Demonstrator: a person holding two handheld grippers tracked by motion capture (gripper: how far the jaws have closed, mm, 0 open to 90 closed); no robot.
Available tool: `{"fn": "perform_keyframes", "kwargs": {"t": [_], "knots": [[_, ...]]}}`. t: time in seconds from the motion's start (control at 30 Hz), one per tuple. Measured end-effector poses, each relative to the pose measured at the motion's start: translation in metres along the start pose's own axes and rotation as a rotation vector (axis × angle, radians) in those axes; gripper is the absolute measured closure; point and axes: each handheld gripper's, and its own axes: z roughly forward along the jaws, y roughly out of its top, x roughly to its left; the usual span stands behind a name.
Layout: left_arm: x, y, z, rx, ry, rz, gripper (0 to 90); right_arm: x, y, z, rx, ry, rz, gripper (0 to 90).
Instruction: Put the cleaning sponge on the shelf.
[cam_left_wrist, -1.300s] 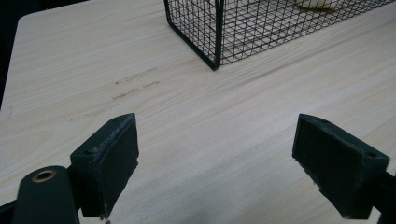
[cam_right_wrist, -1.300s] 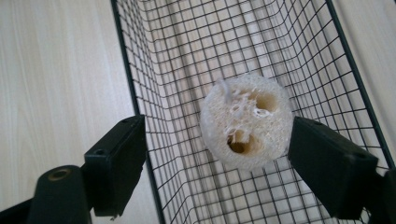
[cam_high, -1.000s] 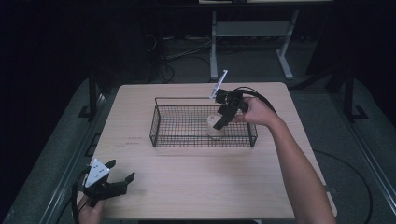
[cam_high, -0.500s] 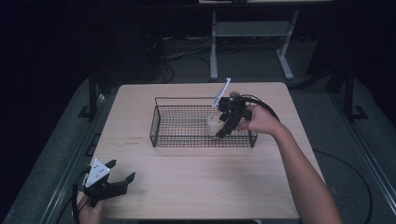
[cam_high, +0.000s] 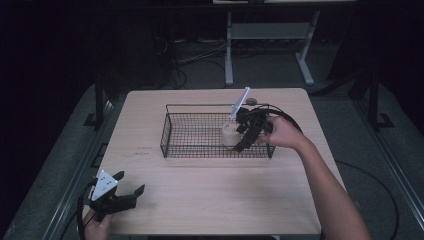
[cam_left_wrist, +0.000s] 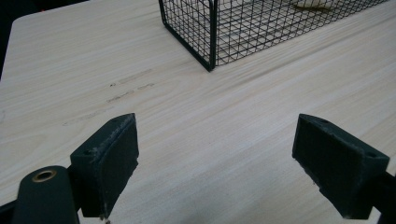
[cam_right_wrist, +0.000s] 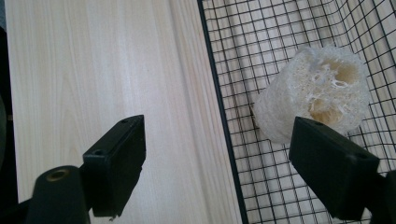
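Right gripper (cam_high: 242, 141) hangs open over the black wire basket (cam_high: 172, 131), nothing between its jaws. The pale, fibrous loofah chunk (cam_right_wrist: 314, 92) inside looks light and springy, so squeeze gently across its round sides. Left gripper (cam_high: 131, 187) rests open near the worktop's (cam_high: 210, 195) left corner.

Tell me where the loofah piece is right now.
In the high view the loofah piece lies inside the wire basket, toward its right end, just beside the right gripper.

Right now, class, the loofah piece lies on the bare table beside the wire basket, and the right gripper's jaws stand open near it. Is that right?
Not quite. The loofah piece lies inside the wire basket, on its mesh floor, not on the bare table. The right gripper view shows this. The rest holds: the right gripper has its jaws open near the loofah, with nothing clamped between them.
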Motion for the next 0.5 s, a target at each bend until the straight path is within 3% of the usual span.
{"fn": "perform_keyframes", "kwargs": {"t": [0.1, 0.5], "knots": [[0.000, 0.000, -0.001, 0.000, 0.003, -0.003, 13.7, 0.004, -0.001, -0.003, -0.018, -0.002, -0.004, 18.4], [-0.001, 0.000, 0.000, 0.002, -0.001, 0.001, 13.7, 0.019, -0.008, -0.012, -0.006, -0.019, -0.024, 18.4]]}}
